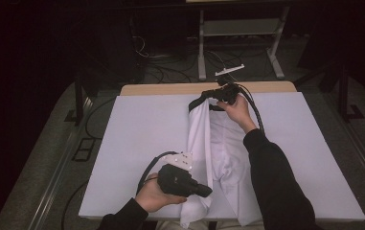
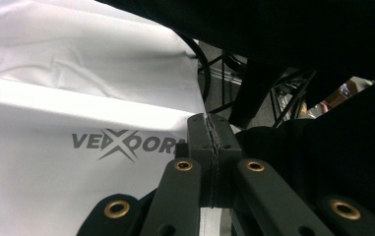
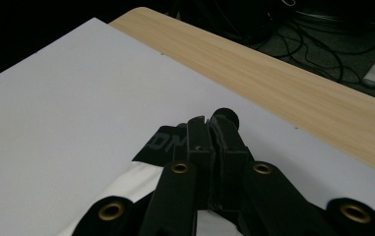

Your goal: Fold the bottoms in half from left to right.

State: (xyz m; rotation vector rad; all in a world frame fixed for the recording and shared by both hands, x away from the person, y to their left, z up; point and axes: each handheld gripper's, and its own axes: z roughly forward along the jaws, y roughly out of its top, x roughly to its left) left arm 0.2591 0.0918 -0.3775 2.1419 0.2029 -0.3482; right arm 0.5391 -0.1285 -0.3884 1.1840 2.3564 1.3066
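Observation:
A white garment [image 1: 228, 143] with a black waistband [image 1: 198, 101] lies lengthwise on the white board [image 1: 137, 129], its left side folded over. A grey logo is printed on the garment's cloth [image 2: 77, 147]. My left gripper [image 1: 208, 191] is at the garment's near end, and its jaws are shut on the cloth's edge [image 2: 209, 130]. My right gripper [image 1: 217, 93] is at the far end, shut on the black waistband [image 3: 158, 142], and its tips [image 3: 207, 128] rest just above the board. White cloth [image 3: 121, 191] shows below the band.
The white board [image 3: 52, 98] covers a wooden table whose far edge [image 3: 273, 73] shows beyond it. Cables and a metal stand [image 1: 240, 43] lie on the dark floor behind. A dark sleeve [image 1: 276, 182] crosses the garment's right side.

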